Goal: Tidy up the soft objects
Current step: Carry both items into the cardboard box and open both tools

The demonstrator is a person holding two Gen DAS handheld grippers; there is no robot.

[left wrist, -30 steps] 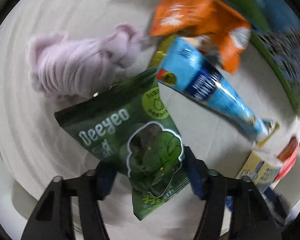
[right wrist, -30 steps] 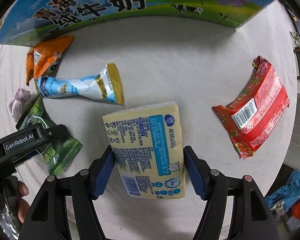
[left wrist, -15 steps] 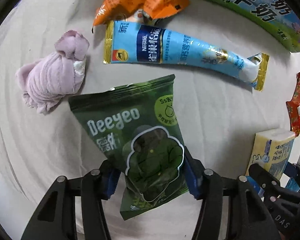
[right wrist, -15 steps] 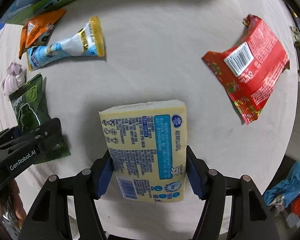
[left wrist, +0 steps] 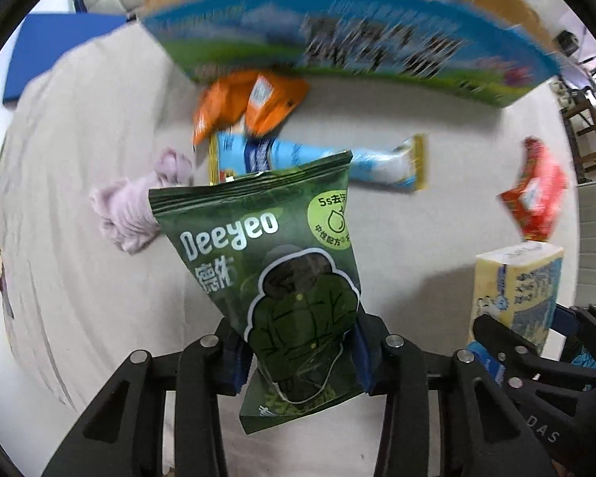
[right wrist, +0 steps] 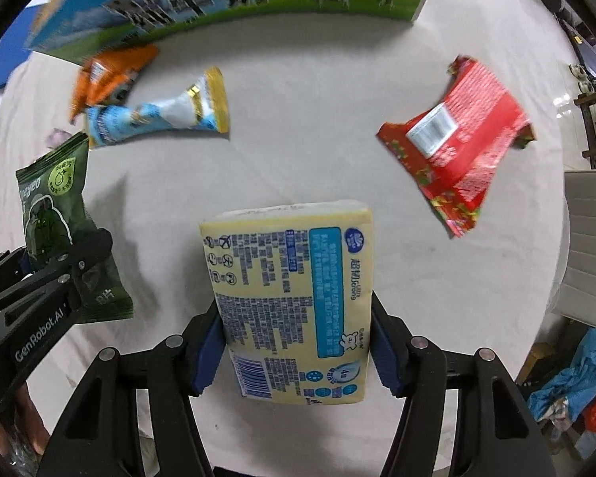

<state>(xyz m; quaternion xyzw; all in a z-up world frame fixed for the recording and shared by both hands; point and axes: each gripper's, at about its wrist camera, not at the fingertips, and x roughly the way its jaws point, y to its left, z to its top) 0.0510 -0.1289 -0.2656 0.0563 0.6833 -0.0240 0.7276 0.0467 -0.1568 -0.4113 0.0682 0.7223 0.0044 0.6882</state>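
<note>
My left gripper (left wrist: 300, 351) pinches the lower part of a dark green Deeyeo pouch (left wrist: 266, 254) and holds it above the cloth; its jaws are still closing on it. My right gripper (right wrist: 296, 348) is shut on a yellow tissue pack (right wrist: 294, 302), also lifted clear. The right view shows the left gripper (right wrist: 55, 262) with the green pouch (right wrist: 53, 198) at the left edge. The left view shows the tissue pack (left wrist: 516, 290) at the right. On the cloth lie a blue tube packet (left wrist: 318, 159), an orange packet (left wrist: 250, 103), a lilac rolled cloth (left wrist: 135, 206) and a red packet (right wrist: 457, 143).
A large open cardboard box (left wrist: 357, 39) with blue and green printed sides stands at the far edge of the beige table cover (right wrist: 318, 139). A blue mat (left wrist: 51, 55) lies far left. Chairs and bundled clothes (right wrist: 568, 373) lie beyond the right edge.
The left gripper has risen with the green pouch, lifting it off the cloth, and its jaws have narrowed. The right gripper drifted slightly with the tissue pack. The box has come into view.
</note>
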